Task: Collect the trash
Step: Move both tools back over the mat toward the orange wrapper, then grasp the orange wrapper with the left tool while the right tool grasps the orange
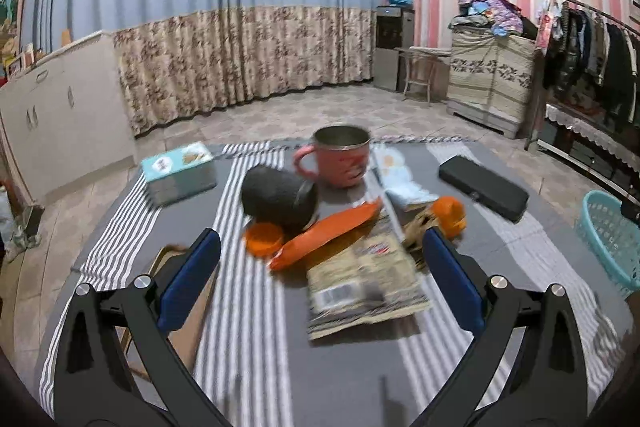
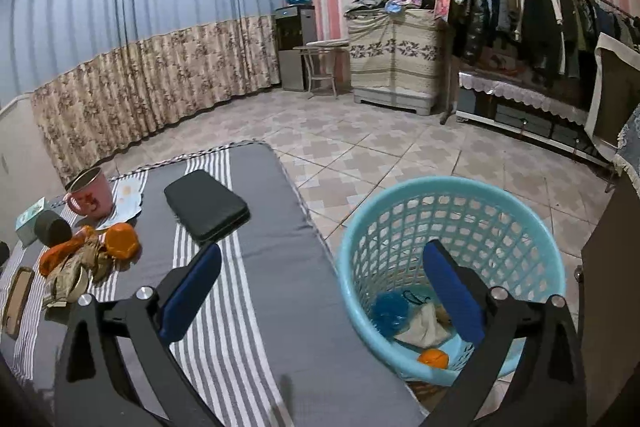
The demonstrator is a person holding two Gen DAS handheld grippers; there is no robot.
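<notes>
On the striped tablecloth lies a heap of trash: a printed beige wrapper, an orange wrapper, an orange cap and an orange lump. My left gripper hovers open just before this heap, its blue pads on either side and gripping nothing. My right gripper is open and empty, one finger over the table edge and the other over the light-blue basket. In the basket lie a blue wad, a beige scrap and an orange piece.
A pink mug, a dark round container on its side, a teal box, a black case and a flat brown card share the table. The basket stands on the tiled floor off the table's right edge.
</notes>
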